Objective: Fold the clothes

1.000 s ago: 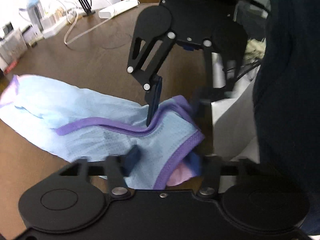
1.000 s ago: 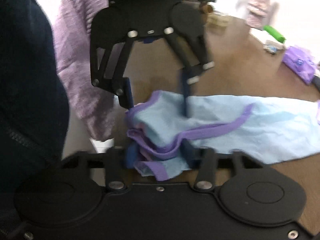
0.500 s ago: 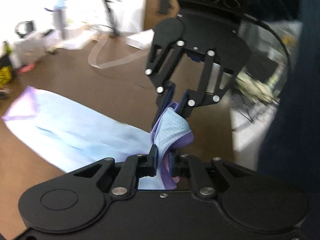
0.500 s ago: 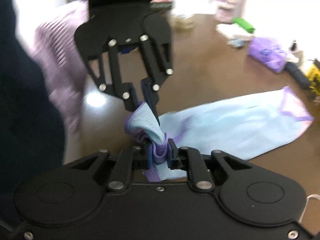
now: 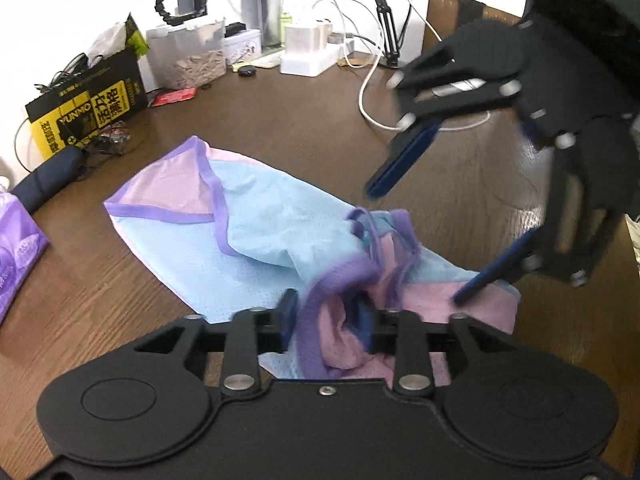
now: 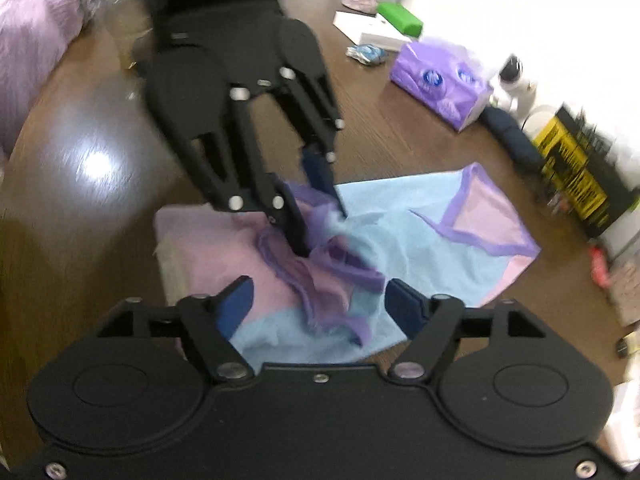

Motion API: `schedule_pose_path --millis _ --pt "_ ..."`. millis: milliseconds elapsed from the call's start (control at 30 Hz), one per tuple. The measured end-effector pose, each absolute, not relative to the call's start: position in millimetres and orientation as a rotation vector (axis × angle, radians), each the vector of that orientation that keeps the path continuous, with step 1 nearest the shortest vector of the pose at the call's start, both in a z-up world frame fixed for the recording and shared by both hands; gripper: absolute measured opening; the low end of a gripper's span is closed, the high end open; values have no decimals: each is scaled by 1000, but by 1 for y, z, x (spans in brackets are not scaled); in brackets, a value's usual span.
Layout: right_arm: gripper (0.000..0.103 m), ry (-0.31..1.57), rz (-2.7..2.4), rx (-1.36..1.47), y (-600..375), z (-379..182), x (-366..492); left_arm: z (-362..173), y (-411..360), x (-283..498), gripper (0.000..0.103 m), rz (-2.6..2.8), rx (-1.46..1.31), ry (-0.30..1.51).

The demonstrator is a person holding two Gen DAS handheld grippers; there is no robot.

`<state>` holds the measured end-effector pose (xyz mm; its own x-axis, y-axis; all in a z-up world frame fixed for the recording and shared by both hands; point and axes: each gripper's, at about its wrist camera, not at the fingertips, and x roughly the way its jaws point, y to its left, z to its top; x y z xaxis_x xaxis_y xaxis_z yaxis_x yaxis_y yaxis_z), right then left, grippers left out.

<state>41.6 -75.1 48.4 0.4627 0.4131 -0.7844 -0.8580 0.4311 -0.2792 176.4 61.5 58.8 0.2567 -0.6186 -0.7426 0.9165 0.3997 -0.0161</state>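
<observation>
Garment (image 5: 256, 240): light blue mesh top with purple trim and pink panels, lying doubled over on the brown table (image 5: 304, 128); bunched purple hem in the near middle, one pink corner folded back at the far end.
Left gripper (image 5: 326, 316): jaws opening, partly apart; bunched hem between the blue pads, pads beside the cloth, no clear pinch.
Right gripper (image 6: 320, 304): jaws opening, spread wide; pads clear of the cloth on both sides, hem below the gap, nothing held.
Grippers together: close, facing each other over the same bunched hem.
Table edge: purple tissue pack (image 6: 440, 80), yellow-black box (image 5: 84, 112), white cable (image 5: 364, 92).
</observation>
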Motion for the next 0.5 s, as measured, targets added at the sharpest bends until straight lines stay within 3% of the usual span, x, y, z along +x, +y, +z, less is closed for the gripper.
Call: schedule_pose_path --millis 133,200,233,267,300,333,367,400,500 --pt "79 644 976 -883 -57 40 7 49 51 181 40 -1090 459 735" --pt "77 641 1009 -958 -46 26 -3 48 47 177 52 -1067 469 725" --pt "77 658 1004 -960 -44 21 -2 49 46 174 67 -1052 479 718" --pt "70 668 1001 -947 -44 18 0 52 46 170 79 -1017 499 699" --pt "45 687 988 -894 -45 17 5 57 46 168 81 -976 517 670" --pt "37 720 961 -828 -48 17 12 63 47 165 83 -950 523 642" --pt "34 743 942 -790 -50 17 17 72 51 162 87 -928 519 608" --pt "23 753 932 -763 -52 18 19 84 58 159 90 -916 506 577" --pt "16 766 917 -690 -61 23 20 110 83 141 96 -966 537 512"
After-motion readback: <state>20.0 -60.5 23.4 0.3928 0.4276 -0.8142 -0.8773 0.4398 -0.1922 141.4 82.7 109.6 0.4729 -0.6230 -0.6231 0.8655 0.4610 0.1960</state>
